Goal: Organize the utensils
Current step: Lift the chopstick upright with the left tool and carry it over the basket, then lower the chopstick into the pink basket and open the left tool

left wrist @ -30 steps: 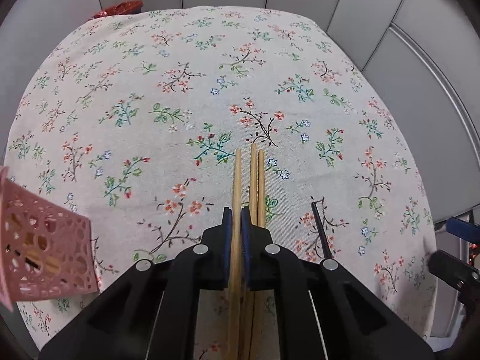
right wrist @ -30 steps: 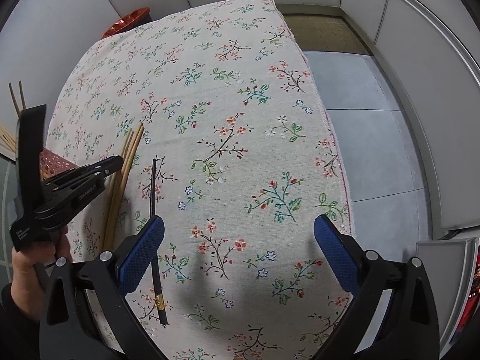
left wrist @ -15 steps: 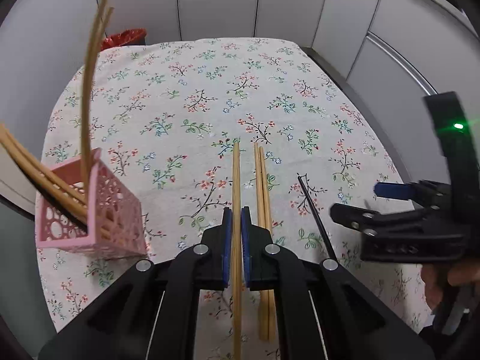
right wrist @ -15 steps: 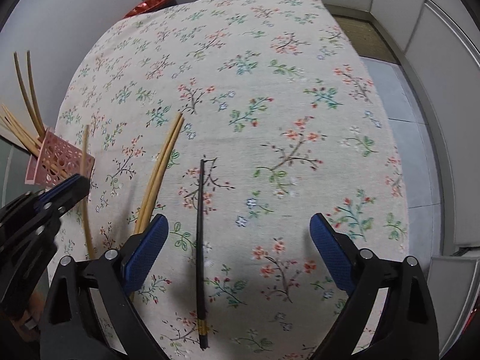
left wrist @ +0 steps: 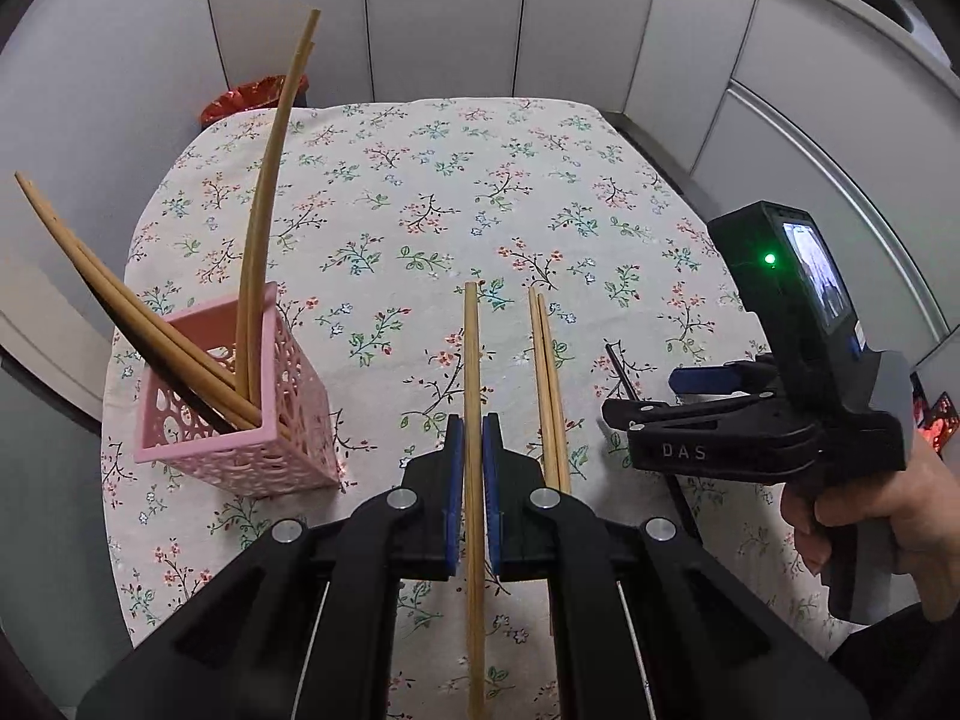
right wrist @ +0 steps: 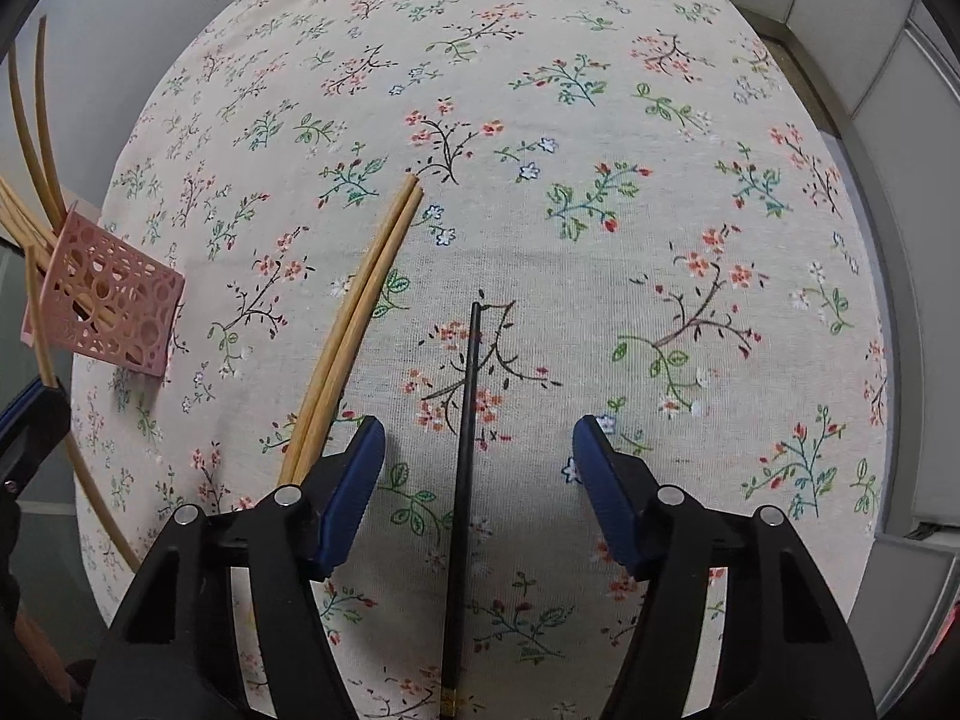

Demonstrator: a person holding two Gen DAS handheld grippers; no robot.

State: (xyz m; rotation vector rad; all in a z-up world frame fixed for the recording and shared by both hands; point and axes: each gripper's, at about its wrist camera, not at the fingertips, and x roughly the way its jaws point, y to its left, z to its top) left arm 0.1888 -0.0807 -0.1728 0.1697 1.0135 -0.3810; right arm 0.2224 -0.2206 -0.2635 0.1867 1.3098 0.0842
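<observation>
Right now the left gripper (left wrist: 472, 495) is clamped on one pale wooden chopstick (left wrist: 472, 372), lifted clear of the floral tablecloth (left wrist: 420, 180). Best to tip it upright over the pink perforated holder (left wrist: 240, 420) before letting go. Meanwhile the right gripper (right wrist: 477, 471) gapes over a black chopstick (right wrist: 465, 450).

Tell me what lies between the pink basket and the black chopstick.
In the right wrist view, only two wooden chopsticks lie side by side between pink basket and black chopstick.
</observation>
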